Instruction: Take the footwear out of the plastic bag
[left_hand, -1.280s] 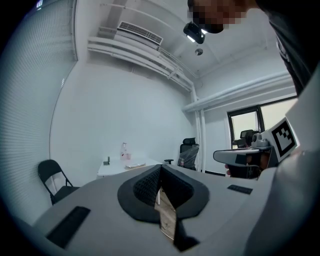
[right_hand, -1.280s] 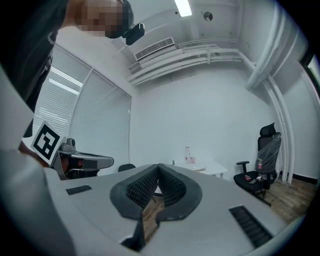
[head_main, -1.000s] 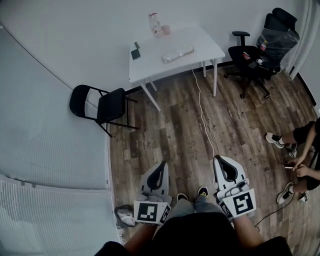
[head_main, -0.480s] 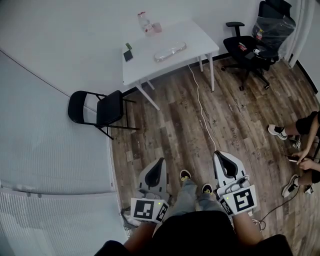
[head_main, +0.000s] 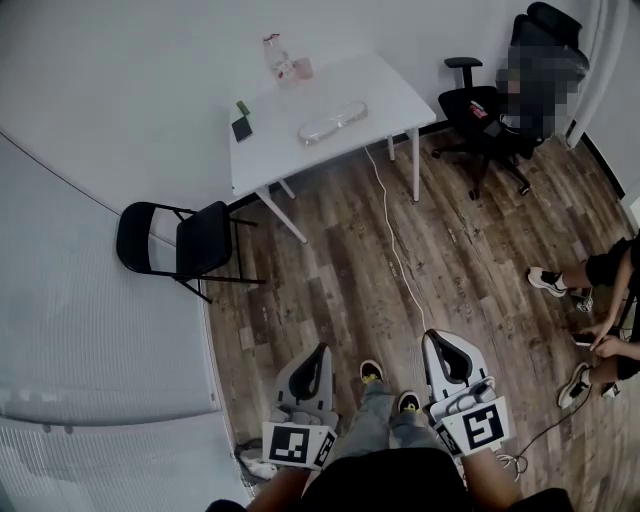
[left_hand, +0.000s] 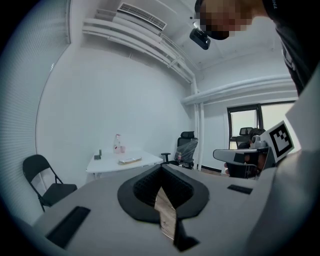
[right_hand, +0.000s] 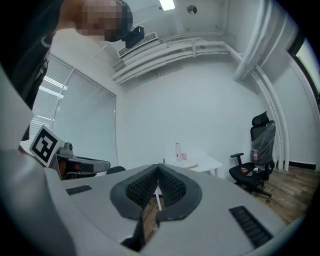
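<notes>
**A:** From the head view, where is the task's thing lying?

**B:** The clear plastic bag (head_main: 333, 121) is lying near the middle of the white table (head_main: 385, 90) at the far wall, well apart from both grippers. What is inside is too small to make out. A bottle (head_main: 271, 52) is standing at the table's far edge and a dark phone (head_main: 242, 126) is lying near its left edge.

**A:** And the way across?

**B:** The wood floor (head_main: 330, 290) is lying open between the person's shoes (head_main: 372, 372) and the table. A white cable (head_main: 395, 250) is running down the middle of it. A black folding chair (head_main: 175, 238) is standing at the left wall, an office chair (head_main: 480, 105) at the far right just beside the table, and a seated person (head_main: 600, 290) is filling the right edge.

**A:** The grippers?

**B:** The left gripper (head_main: 318, 356) and the right gripper (head_main: 440, 345) are pointing towards the table, side by side at the near edge.

**A:** The left gripper view?

**B:** Its jaws are pressing together on nothing. The table is showing far beyond them, with the folding chair at the left.

**A:** The right gripper view?

**B:** Its jaws are likewise meeting, with nothing between them. The table is far ahead and the office chair is at the right.
</notes>
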